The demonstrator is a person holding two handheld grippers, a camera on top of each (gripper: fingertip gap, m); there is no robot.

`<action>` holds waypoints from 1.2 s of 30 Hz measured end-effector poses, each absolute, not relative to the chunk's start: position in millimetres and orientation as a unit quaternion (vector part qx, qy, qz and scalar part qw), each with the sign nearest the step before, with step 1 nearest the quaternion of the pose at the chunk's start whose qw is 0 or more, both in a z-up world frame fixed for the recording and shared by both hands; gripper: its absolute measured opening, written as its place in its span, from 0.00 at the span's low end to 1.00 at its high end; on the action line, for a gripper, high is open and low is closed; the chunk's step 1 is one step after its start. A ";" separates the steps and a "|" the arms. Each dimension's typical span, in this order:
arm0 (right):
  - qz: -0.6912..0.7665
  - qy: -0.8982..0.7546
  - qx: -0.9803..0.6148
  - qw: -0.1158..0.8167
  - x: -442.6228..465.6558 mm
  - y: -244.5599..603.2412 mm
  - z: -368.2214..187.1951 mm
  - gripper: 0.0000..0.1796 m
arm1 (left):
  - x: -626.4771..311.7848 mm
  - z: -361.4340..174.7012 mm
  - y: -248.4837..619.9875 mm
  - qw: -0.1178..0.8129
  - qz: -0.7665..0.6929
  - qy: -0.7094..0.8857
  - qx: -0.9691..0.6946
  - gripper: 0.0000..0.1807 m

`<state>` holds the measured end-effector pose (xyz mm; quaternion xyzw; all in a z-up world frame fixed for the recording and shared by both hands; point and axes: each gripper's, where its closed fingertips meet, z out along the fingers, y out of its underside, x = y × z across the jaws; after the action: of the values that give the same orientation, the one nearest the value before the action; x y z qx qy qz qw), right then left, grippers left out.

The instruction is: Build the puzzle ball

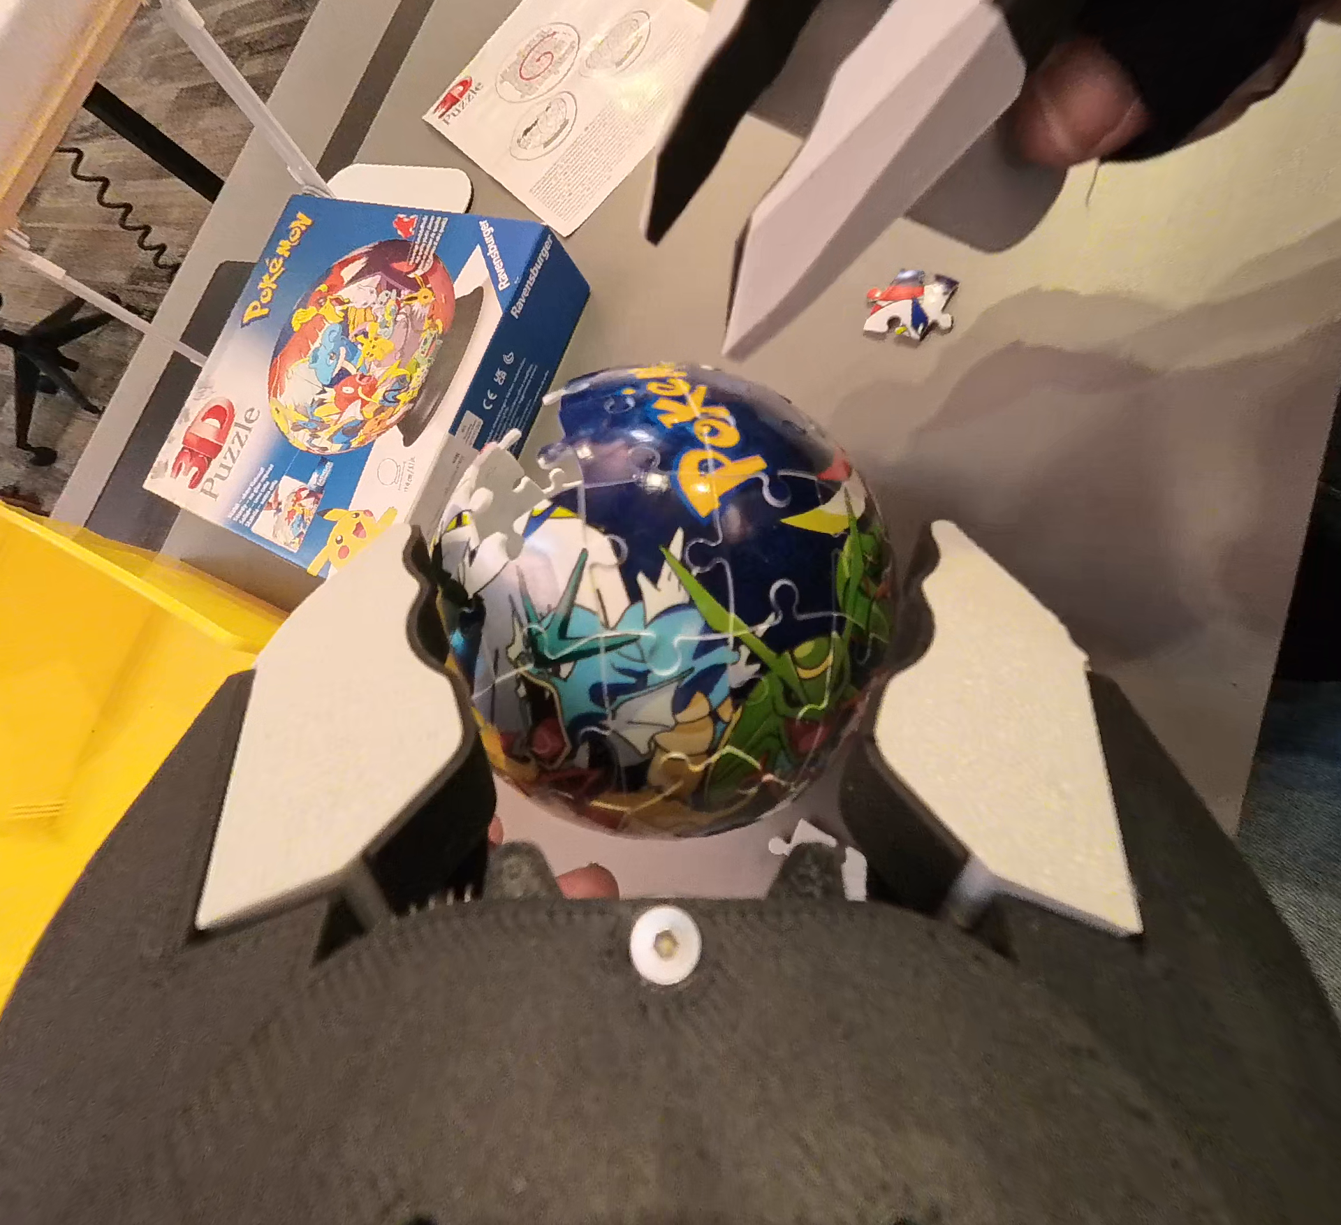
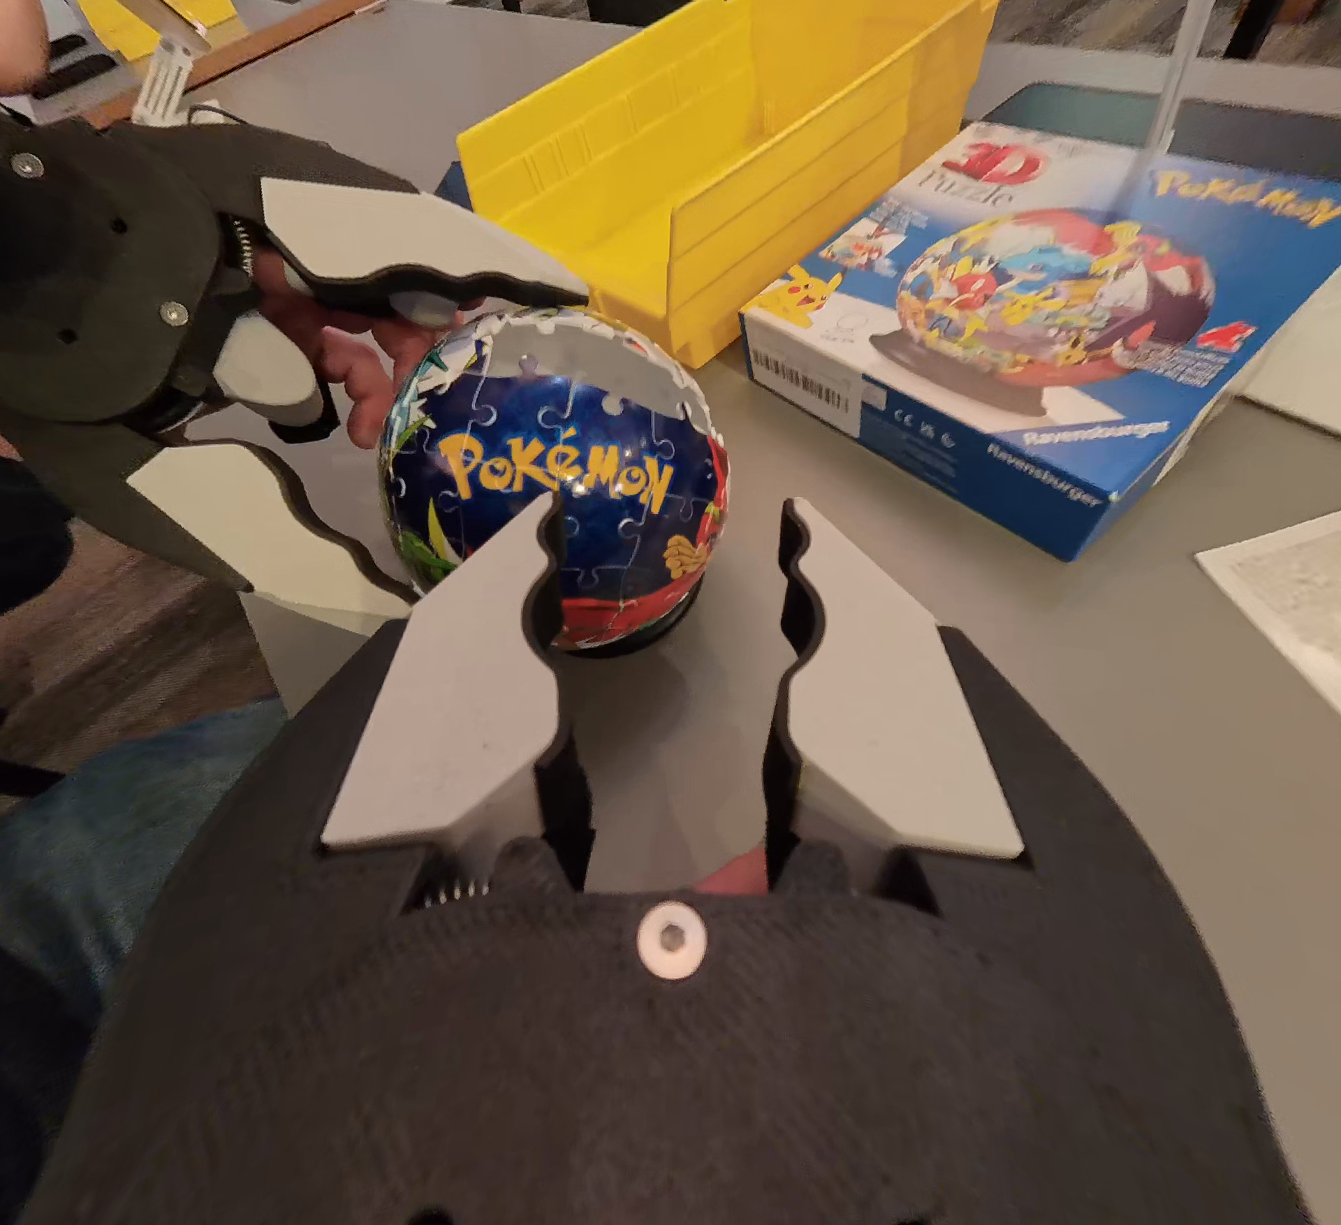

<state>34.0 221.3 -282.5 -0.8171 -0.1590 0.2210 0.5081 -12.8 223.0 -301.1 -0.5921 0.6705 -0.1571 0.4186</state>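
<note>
Puzzle ball (image 1: pixel 667 602): glossy plastic sphere of interlocking curved pieces, printed w/ blue, green and red cartoon art. It sits on a dark round base on the grey desk (image 2: pixel 1016 718). Top is unfinished: a jagged-edged opening shows the pale inner wall (seen best in right wrist view).

Left gripper (image 1: pixel 667 581): jaws clamped on the ball, one on each side, approx. at mid-height. Fingers are flat grey plates w/ wavy black inner pads; body is rough black plastic.

Right gripper (image 2: pixel 671 522): jaws apart, nothing between them, held near the ball but clear of it.

Loose puzzle piece (image 1: pixel 911 305): lies flat on the desk, well apart from the ball, printed side up. A white piece edge shows by the left gripper's base, partly hidden.

Yellow bin (image 2: pixel 726 152): ribbed plastic, open front, behind the ball; visible interior holds nothing.

Puzzle box (image 2: pixel 1052 334): blue card, flap open, contents not visible. Instruction sheet (image 1: pixel 566 87): white paper, flat beyond the box; cut off in the right wrist view.
</note>
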 end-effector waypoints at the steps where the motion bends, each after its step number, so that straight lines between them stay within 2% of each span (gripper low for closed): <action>1: 0.216 -0.161 -0.817 0.510 35.1 222.5 -281.7 0.32 | -13.0 -301.2 223.0 0.419 -0.156 0.671 -0.592 0.67; 4: 0.223 -0.160 -0.820 0.502 31.3 222.3 -288.4 0.33 | -13.4 -301.4 223.0 0.418 -0.155 0.671 -0.592 0.67; 8: 0.213 -0.184 -0.799 0.531 22.9 220.1 -267.3 0.34 | -13.0 -301.4 222.8 0.420 -0.156 0.671 -0.591 0.67; 28: 0.151 -0.257 -0.795 0.529 -0.6 215.6 -275.6 0.36 | -13.1 -300.7 222.3 0.421 -0.154 0.672 -0.589 0.67; 36: 0.134 -0.263 -0.788 0.541 0.5 214.0 -271.5 0.33 | -13.3 -300.2 221.6 0.420 -0.153 0.673 -0.589 0.67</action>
<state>0.5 214.0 -271.5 -0.7877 -0.2631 0.1342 0.5406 -13.3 221.6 -300.2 -0.5890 0.6734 -0.1532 0.4198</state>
